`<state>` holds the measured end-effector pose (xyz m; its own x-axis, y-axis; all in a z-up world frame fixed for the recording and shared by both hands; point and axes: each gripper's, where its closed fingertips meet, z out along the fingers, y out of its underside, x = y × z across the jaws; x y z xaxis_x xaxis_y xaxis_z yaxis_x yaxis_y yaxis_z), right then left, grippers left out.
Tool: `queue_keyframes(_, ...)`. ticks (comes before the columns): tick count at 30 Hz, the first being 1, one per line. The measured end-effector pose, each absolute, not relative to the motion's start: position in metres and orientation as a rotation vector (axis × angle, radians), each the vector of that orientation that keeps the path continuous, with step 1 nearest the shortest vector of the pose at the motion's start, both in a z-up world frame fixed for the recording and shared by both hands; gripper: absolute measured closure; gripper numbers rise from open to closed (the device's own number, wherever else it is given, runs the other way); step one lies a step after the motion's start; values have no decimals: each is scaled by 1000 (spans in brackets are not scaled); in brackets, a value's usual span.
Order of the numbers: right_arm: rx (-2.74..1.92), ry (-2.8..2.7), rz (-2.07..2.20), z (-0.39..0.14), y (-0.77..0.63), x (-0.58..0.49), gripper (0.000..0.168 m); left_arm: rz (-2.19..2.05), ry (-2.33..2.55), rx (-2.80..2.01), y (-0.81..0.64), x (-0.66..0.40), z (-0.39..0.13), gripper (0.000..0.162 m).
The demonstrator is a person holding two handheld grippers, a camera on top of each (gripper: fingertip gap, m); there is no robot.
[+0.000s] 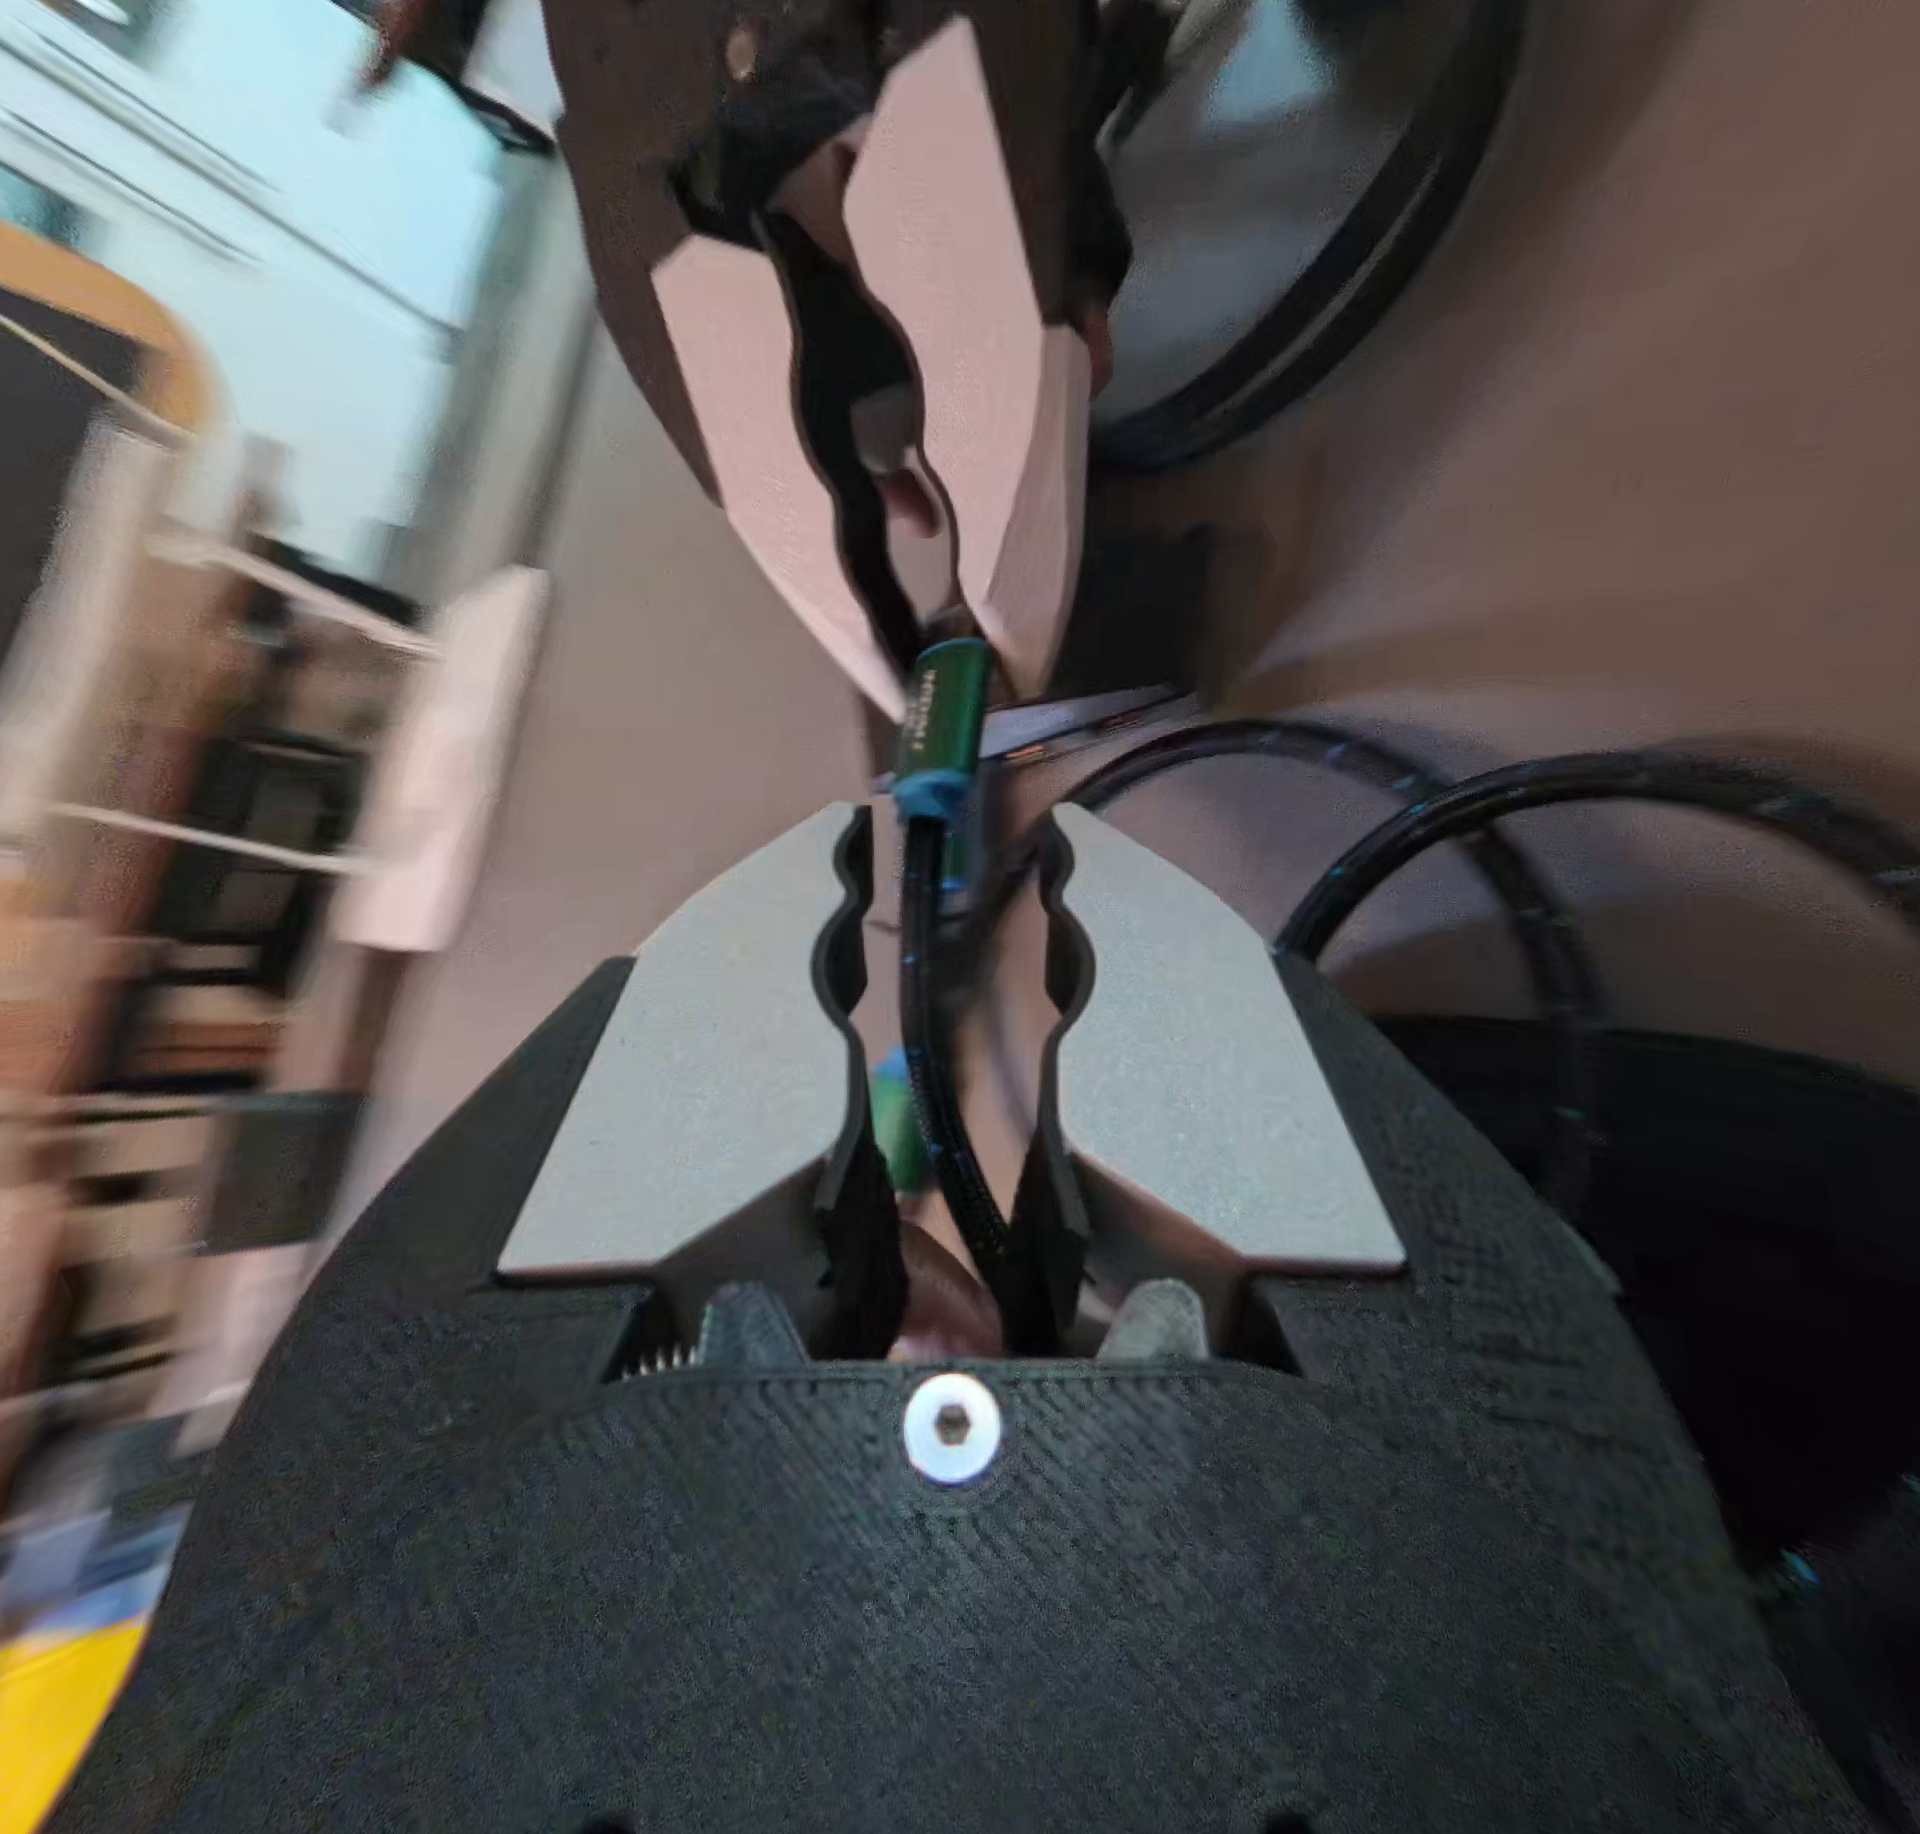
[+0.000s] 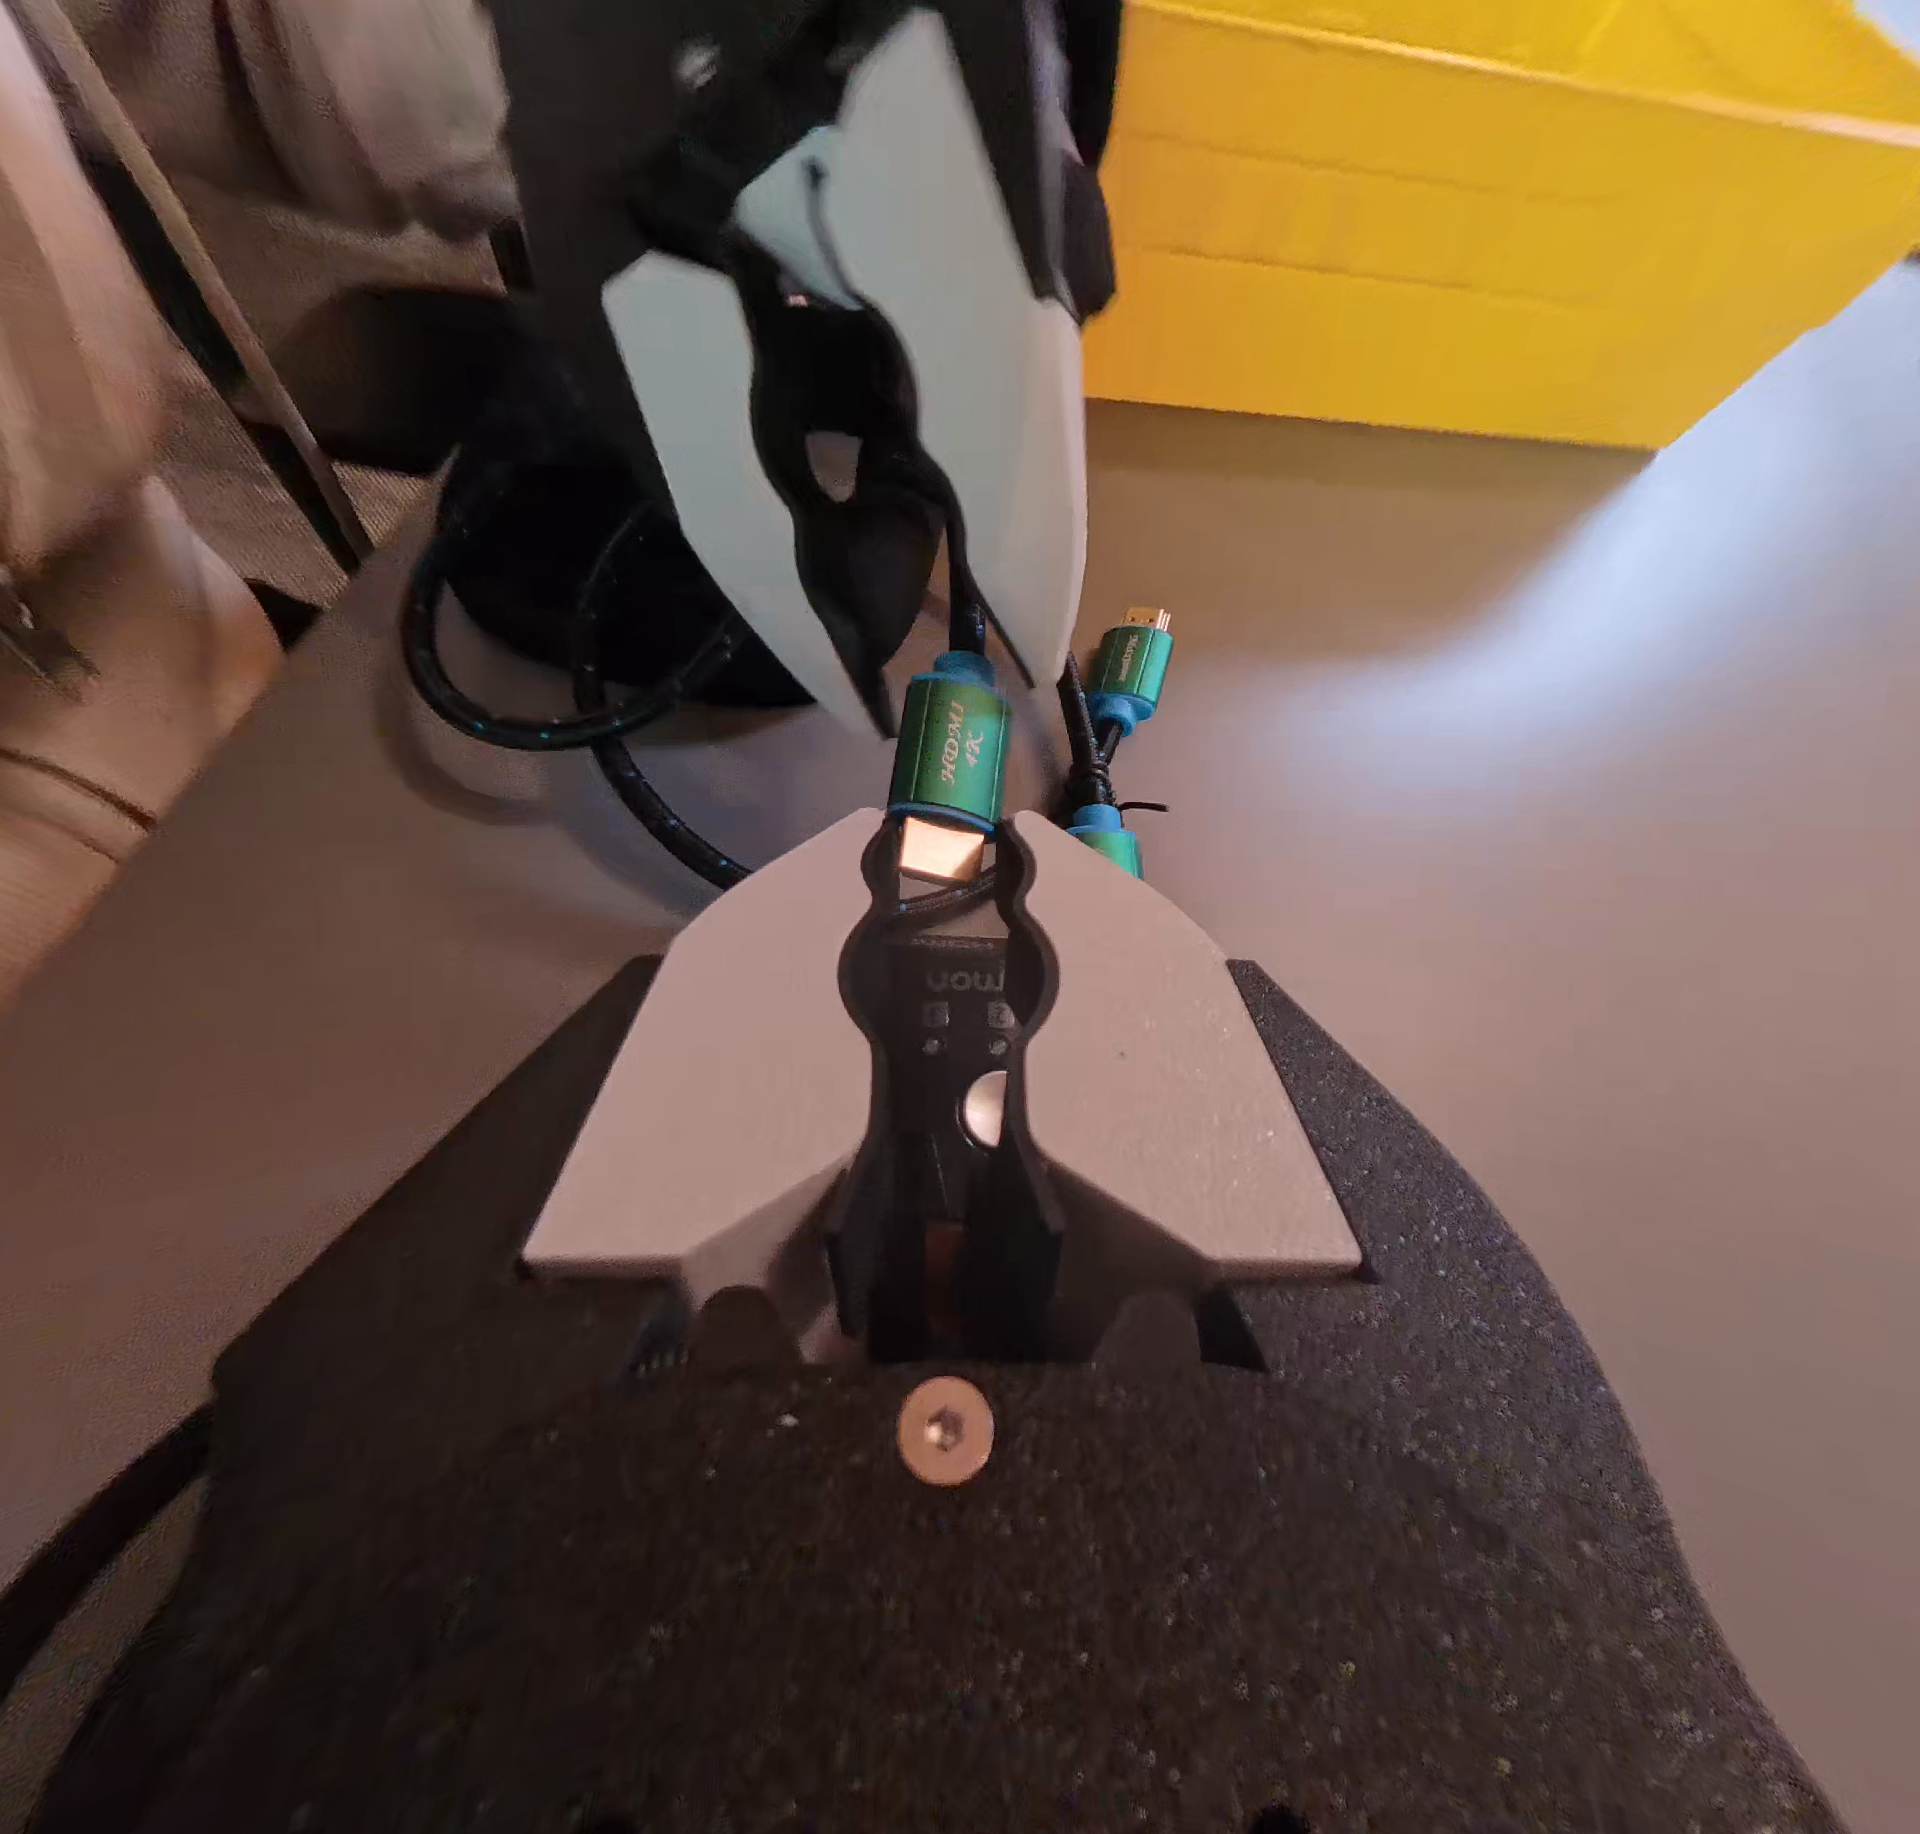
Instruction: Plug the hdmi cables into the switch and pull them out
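Note:
My right gripper (image 2: 945,828) is shut on the black switch (image 2: 961,1036), which sits flat between its fingers. A green HDMI plug (image 2: 948,758) points at the switch; its gold tip (image 2: 935,849) shows between my right fingertips, and I cannot tell how deep it sits. My left gripper (image 1: 956,818) is open and straddles the black braided cable (image 1: 930,953) just behind that plug (image 1: 940,724). It comes in from above in the right wrist view (image 2: 956,688). The right gripper (image 1: 961,683) faces it in the left wrist view.
Two more green plugs (image 2: 1138,657) (image 2: 1107,839) lie on the brown table just right of the grippers. Black cable loops (image 2: 499,704) (image 1: 1455,797) lie on the table. A yellow bin (image 2: 1455,226) stands at the back right.

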<state>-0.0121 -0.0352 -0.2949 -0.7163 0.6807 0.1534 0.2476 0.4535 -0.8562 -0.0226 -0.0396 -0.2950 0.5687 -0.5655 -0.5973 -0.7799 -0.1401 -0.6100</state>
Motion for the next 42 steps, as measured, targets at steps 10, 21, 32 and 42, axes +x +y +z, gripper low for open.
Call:
queue_keyframes(10,-568,-2201,945,-300,-30,-15,152,-275,857,-1995,-43,-18,-299,140)
queue_keyframes(21,-617,-2234,1043,-302,-35,-9,151,-275,916,-1996,-45,-18,-302,152)
queue_keyframes(32,-1015,-2388,885,-329,26,18,111,324,1274,-1967,-36,-40,-323,155)
queue_keyframes(42,-1074,-2224,1429,-287,-29,-9,130,721,1452,-1687,-29,-39,-304,155)
